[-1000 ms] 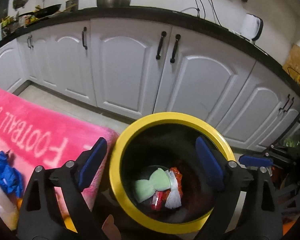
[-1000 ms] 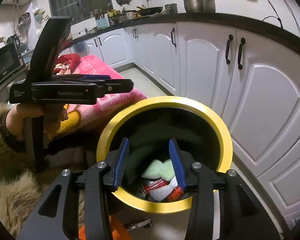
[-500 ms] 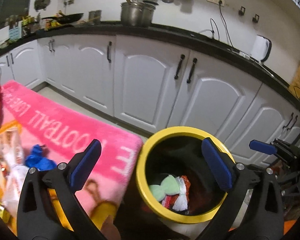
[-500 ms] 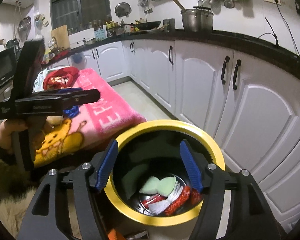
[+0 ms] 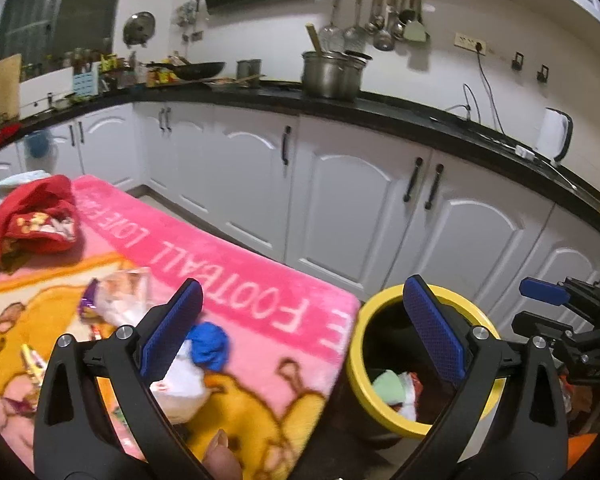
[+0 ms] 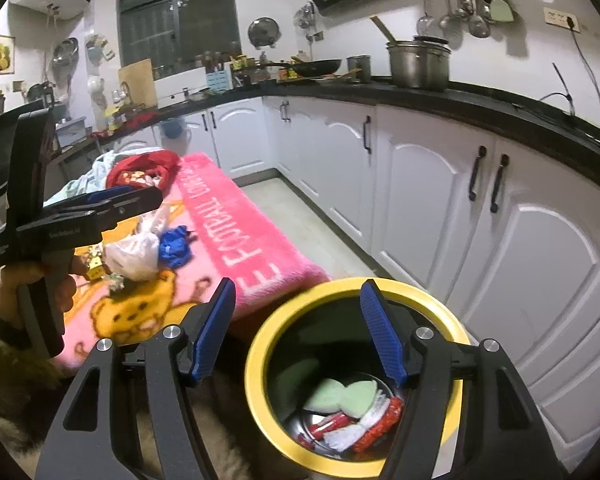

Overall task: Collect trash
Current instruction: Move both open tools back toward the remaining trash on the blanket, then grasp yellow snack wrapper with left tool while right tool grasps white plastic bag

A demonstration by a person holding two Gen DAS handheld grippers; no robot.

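Note:
A yellow-rimmed bin (image 6: 256,364) stands on the floor beside a pink blanket (image 6: 236,216); it also shows in the left wrist view (image 5: 356,360). Green pads (image 6: 342,396) and red and white wrappers (image 6: 364,428) lie inside it. On the blanket lie a blue crumpled piece (image 5: 210,344), a white plastic bag (image 6: 134,254) and small wrappers (image 5: 90,308). My left gripper (image 5: 300,332) is open and empty, raised over the blanket's near end. My right gripper (image 6: 300,332) is open and empty above the bin's left rim.
White cabinets (image 5: 340,200) under a black counter (image 5: 380,108) run behind the bin and blanket. A red cloth bag (image 5: 36,212) sits at the blanket's far end. A steel pot (image 5: 332,72) and white kettle (image 5: 556,140) stand on the counter.
Both grippers rose and pulled back from the bin. The left one swung left toward the blanket. The right jaws opened wider. The bin's contents are unchanged.

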